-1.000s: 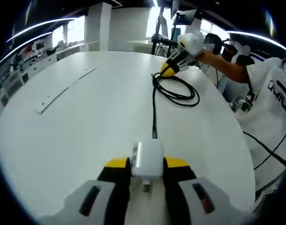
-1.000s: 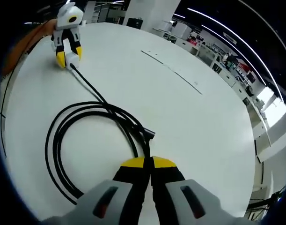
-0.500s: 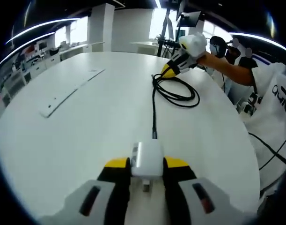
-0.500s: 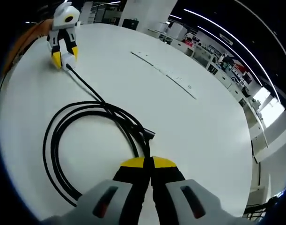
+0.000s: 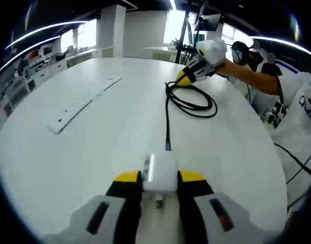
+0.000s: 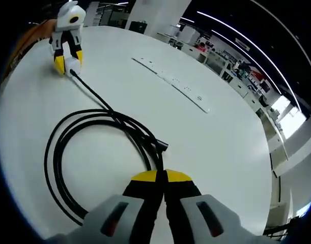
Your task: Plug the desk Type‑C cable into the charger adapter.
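A: Left gripper (image 5: 160, 179) pinches the white charger adapter (image 5: 160, 172) between its yellow-tipped jaws, low over the white surface (image 5: 94, 147). A black Type-C cable (image 5: 167, 119) already runs to the adapter's far face; whether the plug is fully seated there I cannot tell.

B: Right side?

A: Right gripper (image 6: 162, 176) has its jaws pressed together on a strand of the cable at the near edge of the coil (image 6: 84, 152). A free plug end (image 6: 163, 146) pokes out just ahead of my jaw tips.

B: Risks from here?

A: Three, as judgements. One: the coil lies in loose loops, so pulling the strand could drag the whole bundle and tug the adapter out of the left jaws. Two: I hold the cable behind the plug, not the plug itself, so the tip may droop or twist and miss the port. Three: the adapter is gripped only by its sides; insertion force along the jaws could push it back through them.

B: Noted. A pale strip (image 6: 170, 81) lies well apart on the surface.
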